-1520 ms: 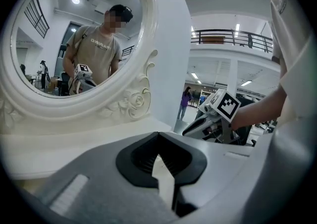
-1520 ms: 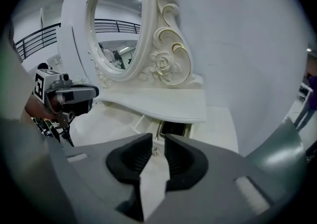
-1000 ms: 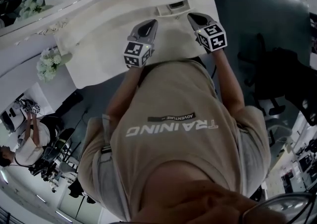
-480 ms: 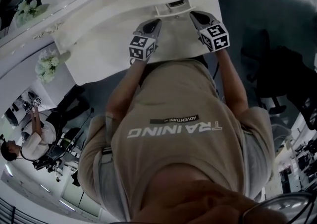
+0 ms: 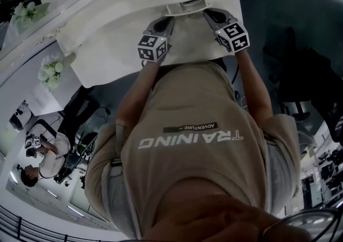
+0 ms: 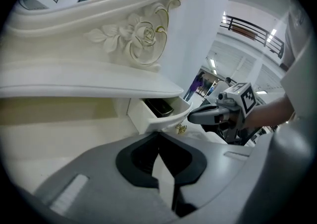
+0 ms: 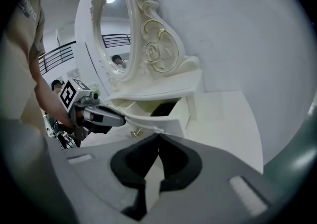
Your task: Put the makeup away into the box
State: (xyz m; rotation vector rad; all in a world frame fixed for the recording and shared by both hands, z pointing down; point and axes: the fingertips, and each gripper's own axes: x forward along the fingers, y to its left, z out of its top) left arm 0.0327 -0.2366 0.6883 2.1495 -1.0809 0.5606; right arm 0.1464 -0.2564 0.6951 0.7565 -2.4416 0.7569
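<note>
Head view: vanity (image 5: 123, 43) w/ open drawer (image 5: 186, 7)

Arms reach forward, left hand-held gripper (image 5: 169, 20) and right hand-held gripper (image 5: 207, 14) both closed.

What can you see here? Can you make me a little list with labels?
place: white dressing table with a carved mirror
drawer: small and white, pulled open, with a gold knob on the front
inside drawer: dark flat thing, too small to name
left gripper: jaws together, empty, close in front of the drawer
right gripper: jaws together, empty, close in front of the drawer
</note>
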